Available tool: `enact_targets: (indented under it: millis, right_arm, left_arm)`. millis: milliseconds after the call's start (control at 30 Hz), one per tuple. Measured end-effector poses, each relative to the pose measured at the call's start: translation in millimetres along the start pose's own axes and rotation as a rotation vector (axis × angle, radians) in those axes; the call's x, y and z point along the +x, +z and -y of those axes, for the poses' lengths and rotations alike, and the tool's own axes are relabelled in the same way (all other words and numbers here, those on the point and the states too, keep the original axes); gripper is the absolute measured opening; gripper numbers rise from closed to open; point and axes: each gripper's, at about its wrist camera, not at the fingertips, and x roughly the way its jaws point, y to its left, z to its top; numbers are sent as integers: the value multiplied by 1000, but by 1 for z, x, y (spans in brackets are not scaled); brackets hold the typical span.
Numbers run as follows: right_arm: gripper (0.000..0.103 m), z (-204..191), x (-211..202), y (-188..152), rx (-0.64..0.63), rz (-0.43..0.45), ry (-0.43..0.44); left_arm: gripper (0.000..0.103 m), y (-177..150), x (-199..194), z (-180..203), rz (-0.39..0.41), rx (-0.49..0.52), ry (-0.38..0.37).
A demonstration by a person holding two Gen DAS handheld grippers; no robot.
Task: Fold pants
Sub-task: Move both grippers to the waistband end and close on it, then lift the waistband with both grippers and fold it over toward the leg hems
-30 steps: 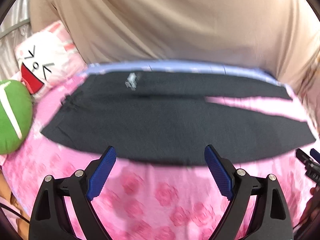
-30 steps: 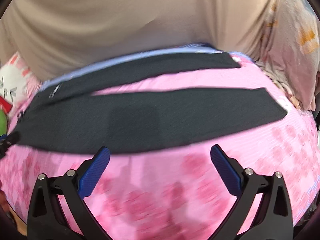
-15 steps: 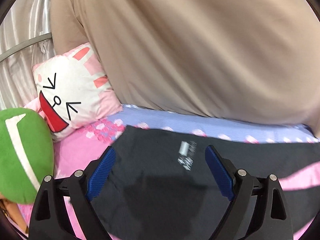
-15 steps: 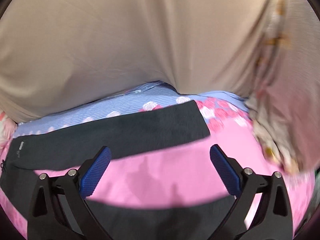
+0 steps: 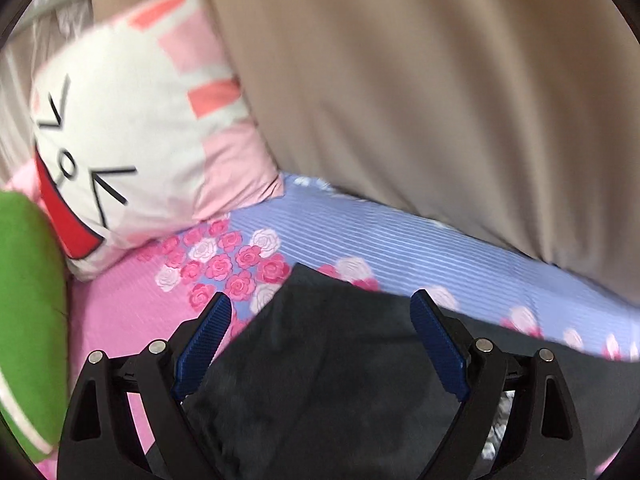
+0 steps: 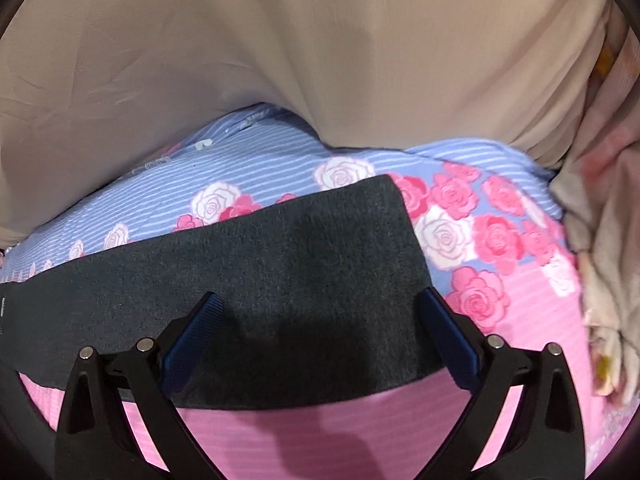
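Note:
Dark grey pants point(image 5: 332, 368) lie flat on a pink and blue rose-print bedsheet point(image 5: 320, 232). My left gripper point(image 5: 320, 308) is open and hovers over the far corner of the waist end. In the right wrist view my right gripper point(image 6: 320, 308) is open over the hem end of the far pant leg point(image 6: 280, 264). Both sets of blue pads straddle the cloth without holding it.
A white and pink cartoon-face pillow point(image 5: 132, 140) and a green cushion point(image 5: 28, 300) lie left of the waist. A beige cloth wall point(image 6: 280, 60) rises behind the bed. A crumpled pale floral blanket point(image 6: 600, 260) lies at the right.
Both grippers have moved forward across the pants from the near edge to the far edge, now close over the far waist corner and far leg hem. Both stay open.

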Motion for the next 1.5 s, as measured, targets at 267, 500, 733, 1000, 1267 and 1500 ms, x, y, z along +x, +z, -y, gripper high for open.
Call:
enact_targets:
  millis: [267, 500, 733, 1000, 1267, 1500]
  right_arm:
    - [25, 3, -9, -4, 57, 29, -7]
    - [1, -2, -42, -21, 82, 89, -5]
    - [0, -16, -134, -53, 40, 212, 40]
    - [0, -6, -234, -137, -13, 280, 33]
    - [28, 7, -230, -217, 19, 164, -78]
    - [86, -17, -189, -126, -21, 204, -28]
  left_arm:
    - [50, 5, 95, 1, -212, -33, 47]
    - [2, 8, 53, -2, -131, -21, 46]
    - [2, -7, -63, -21, 12, -2, -83]
    - [3, -97, -165, -81, -13, -16, -175]
    - [3, -213, -151, -122, -273, -100, -172]
    - [77, -211, -215, -83, -165, -227, -373]
